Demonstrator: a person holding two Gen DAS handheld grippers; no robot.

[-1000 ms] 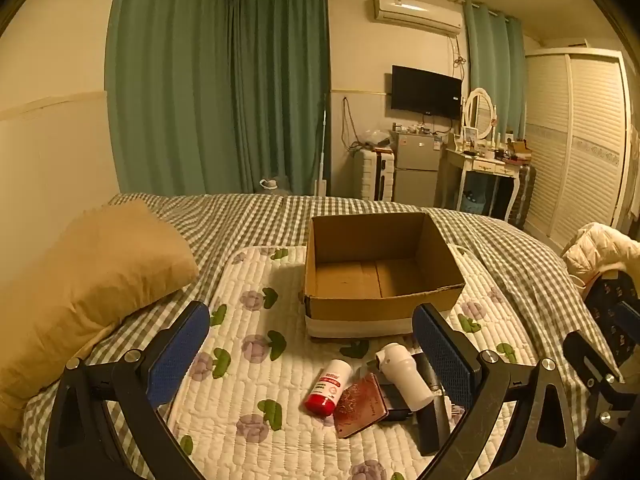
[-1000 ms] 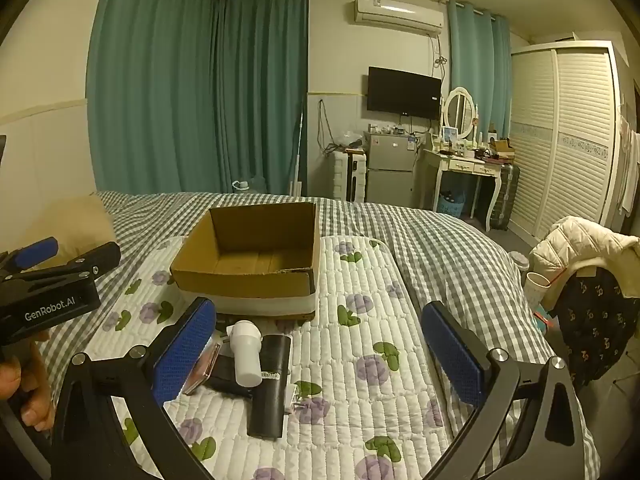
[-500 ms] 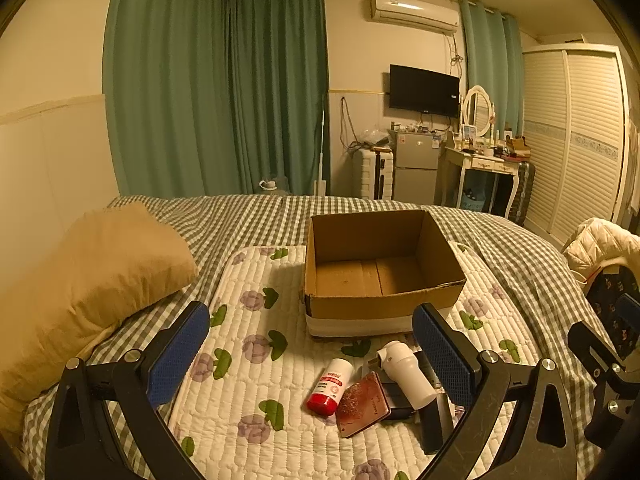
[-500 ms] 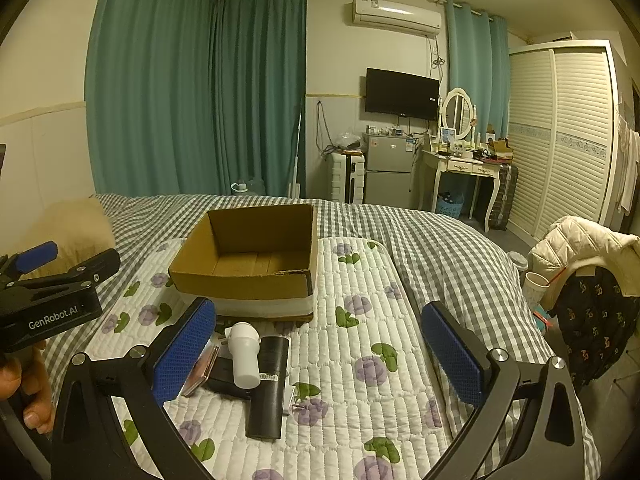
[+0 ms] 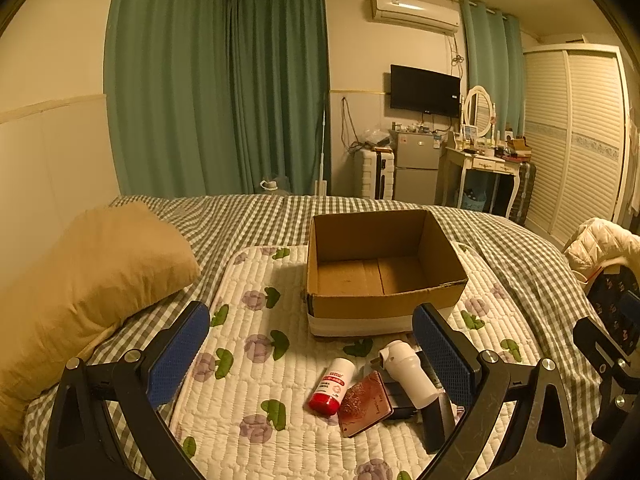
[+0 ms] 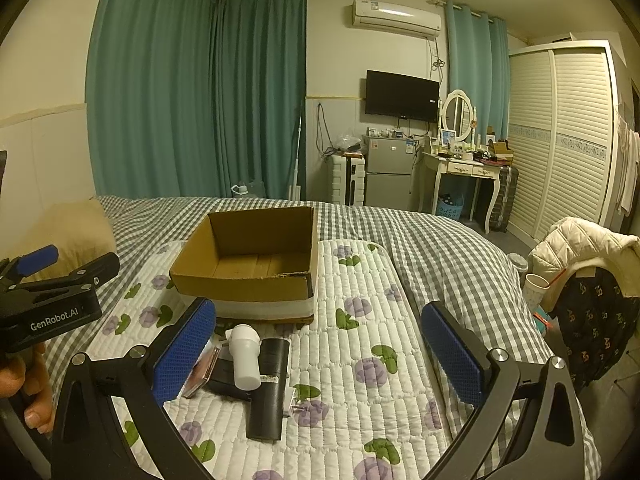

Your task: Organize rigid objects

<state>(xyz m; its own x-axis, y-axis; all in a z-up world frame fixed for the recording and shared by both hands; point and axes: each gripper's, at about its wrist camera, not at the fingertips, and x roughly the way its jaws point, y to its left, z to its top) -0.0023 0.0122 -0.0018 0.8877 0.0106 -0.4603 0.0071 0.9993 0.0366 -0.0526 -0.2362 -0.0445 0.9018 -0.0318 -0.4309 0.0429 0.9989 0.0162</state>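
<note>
An empty open cardboard box (image 5: 384,276) stands on a quilted floral mat (image 5: 248,360) on the bed; it also shows in the right wrist view (image 6: 248,264). In front of it lie a white bottle with a red cap (image 5: 332,386), a glittery brown card case (image 5: 365,398), a white cylindrical device (image 5: 408,372) and a black cylinder (image 6: 270,388). My left gripper (image 5: 312,352) is open and empty, above and short of the pile. My right gripper (image 6: 318,354) is open and empty, just right of the pile.
A tan pillow (image 5: 84,280) lies on the left of the checked bedspread (image 6: 440,248). A chair with a cream jacket (image 6: 580,248) stands right of the bed. A desk, fridge and wardrobe stand at the far wall.
Both grippers have held almost still; the views have only shifted slightly. Nothing on the mat has moved.
</note>
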